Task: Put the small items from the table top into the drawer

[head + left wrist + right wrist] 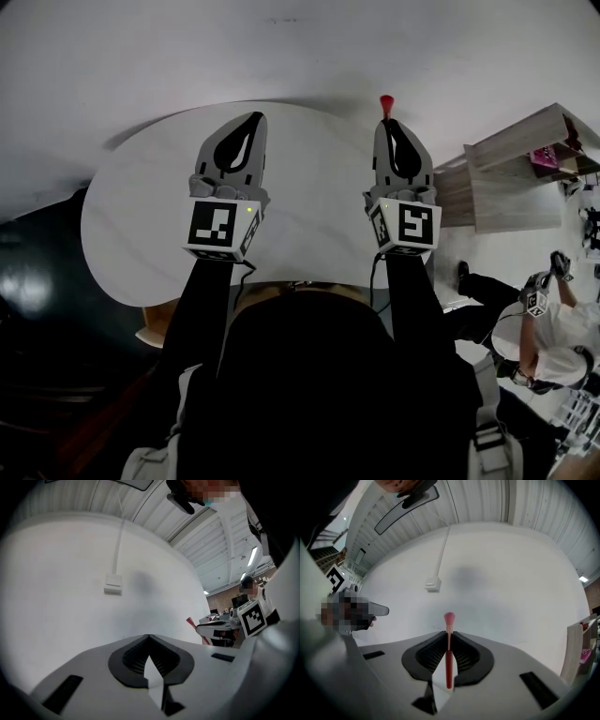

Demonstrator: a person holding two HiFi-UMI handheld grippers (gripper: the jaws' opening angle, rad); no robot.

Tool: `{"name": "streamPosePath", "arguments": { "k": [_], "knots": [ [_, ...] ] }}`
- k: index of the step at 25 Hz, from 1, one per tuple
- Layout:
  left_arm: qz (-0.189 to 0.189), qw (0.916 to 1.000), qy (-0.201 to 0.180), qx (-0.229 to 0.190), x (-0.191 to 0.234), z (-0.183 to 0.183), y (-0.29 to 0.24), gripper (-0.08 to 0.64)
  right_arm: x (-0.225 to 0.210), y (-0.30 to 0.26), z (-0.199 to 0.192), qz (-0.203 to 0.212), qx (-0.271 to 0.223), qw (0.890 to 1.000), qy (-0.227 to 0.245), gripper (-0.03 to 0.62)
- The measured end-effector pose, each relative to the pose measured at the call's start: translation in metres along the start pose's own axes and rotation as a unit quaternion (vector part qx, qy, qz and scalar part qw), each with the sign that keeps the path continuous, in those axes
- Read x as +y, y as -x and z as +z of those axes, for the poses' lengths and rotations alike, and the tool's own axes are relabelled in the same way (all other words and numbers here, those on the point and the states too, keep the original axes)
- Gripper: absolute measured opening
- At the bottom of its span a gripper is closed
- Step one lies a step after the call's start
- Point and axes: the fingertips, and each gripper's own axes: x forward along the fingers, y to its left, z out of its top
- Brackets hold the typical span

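The right gripper [387,120] is closed on a thin red brush [385,102], whose pink tip pokes out at 12 o'clock past the gripper's tips; the left gripper [255,117], at 9 o'clock from it, has its jaws together on nothing; in the head view both show over the round white bench [141,206].

- Grey shells with black ribbed pads [234,150] formed the left tongs [253,116] and right tongs [388,122].
- Each bore a white cube [223,228] with black square markers.
- Black sleeves [208,309]; seemingly thin dark cables [374,274] hung below.
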Motion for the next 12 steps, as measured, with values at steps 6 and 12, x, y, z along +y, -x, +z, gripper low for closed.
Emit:
{"name": "streamPosePath", "arguments": {
  "k": [6,12],
  "knots": [
    [0.064,0.9978,-0.008,0.015,0.043,-0.004,0.046,0.014,0.064,-0.026,0.009,0.073,-0.007,0.997,-0.014,0.063],
    [0.152,0.9875,-0.016,0.039,0.106,-0.008,0.128,0.014,0.161,-0.044,0.016,0.156,-0.016,0.987,-0.027,0.063]
  ]
}}
